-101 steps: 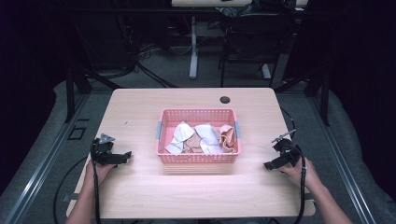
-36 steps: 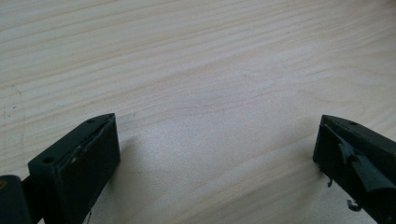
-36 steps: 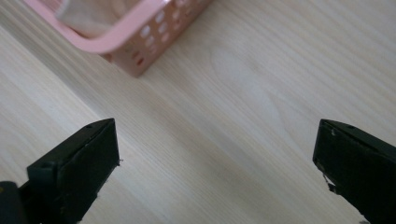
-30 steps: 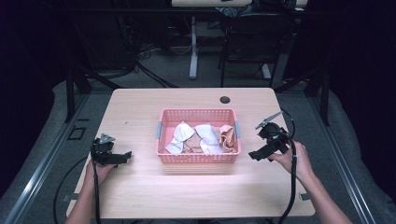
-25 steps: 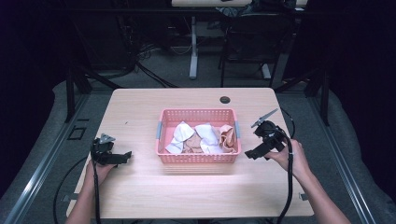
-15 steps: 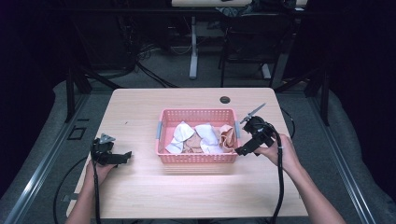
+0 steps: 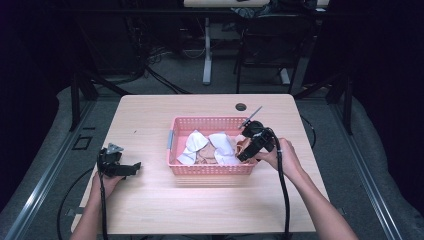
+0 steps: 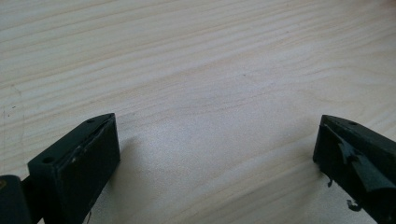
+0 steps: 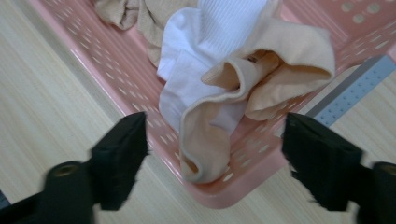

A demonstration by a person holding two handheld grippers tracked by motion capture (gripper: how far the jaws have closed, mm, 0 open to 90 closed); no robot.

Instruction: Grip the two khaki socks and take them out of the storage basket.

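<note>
Step in hand: reach into the basket (image 7: 210, 170) for a sock. Right gripper (image 7: 246, 154) hangs over the basket's right end, aimed down at a tan sock (image 9: 219, 135) that lies crumpled in the near corner, against the wall and partly on a white sock (image 9: 205, 56). Its jaws have just been closing from full width; they stand about half apart, one on each side of the tan sock, pads clear of the cloth. Nothing held.

Left gripper (image 7: 131, 169) rests at the table's (image 7: 150, 210) left edge, well apart from the basket, jaws wide over bare wood (image 8: 210, 93), holding nothing.

Next move, as judged: lower the right gripper until the pads flank a fold of the tan sock, pinch, then lift clear of the rim.

Other contents: a second white sock (image 7: 191, 146) toward the basket's left, more tan cloth (image 7: 204, 156) between and under the white ones.

Around: a round dark hole (image 7: 241, 107) in the far tabletop; cable (image 7: 282, 190) trailing from the right gripper.

Hindrances: the basket wall (image 9: 224, 193) just beside the sock may catch a jaw; the white sock underneath may come up with it.
</note>
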